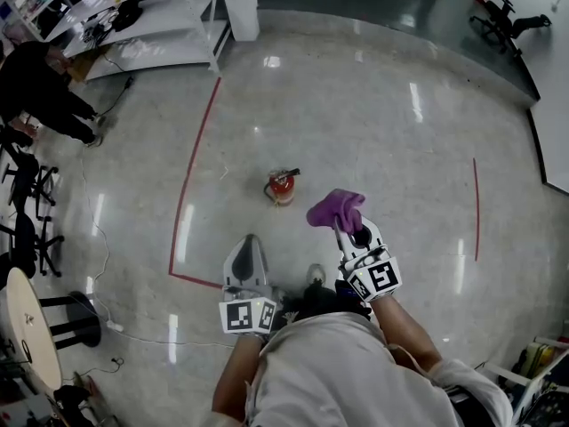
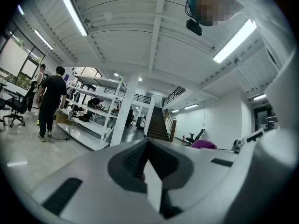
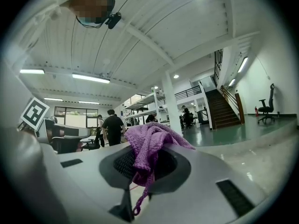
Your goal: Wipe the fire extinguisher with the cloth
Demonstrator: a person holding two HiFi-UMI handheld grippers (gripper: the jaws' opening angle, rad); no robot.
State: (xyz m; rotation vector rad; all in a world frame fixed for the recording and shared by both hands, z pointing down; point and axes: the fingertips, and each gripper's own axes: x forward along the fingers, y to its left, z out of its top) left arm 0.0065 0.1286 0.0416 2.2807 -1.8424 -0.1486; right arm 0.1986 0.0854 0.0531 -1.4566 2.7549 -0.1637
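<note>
A small red fire extinguisher (image 1: 281,186) with a black handle stands on the shiny floor ahead of me. My right gripper (image 1: 339,226) is shut on a purple knitted cloth (image 1: 334,208), held up in the air to the right of the extinguisher and apart from it. In the right gripper view the cloth (image 3: 148,146) bunches out of the closed jaws and a thread hangs down. My left gripper (image 1: 249,241) is shut with nothing in it, low and nearer to me than the extinguisher; its own view points up at the ceiling, jaws pressed together.
Red tape lines (image 1: 192,167) mark the floor left of the extinguisher. White shelving (image 1: 151,20) and a white column (image 1: 238,3) stand at the back left, with a person (image 1: 40,92) near them. A round table (image 1: 25,327) and black stools are at the near left.
</note>
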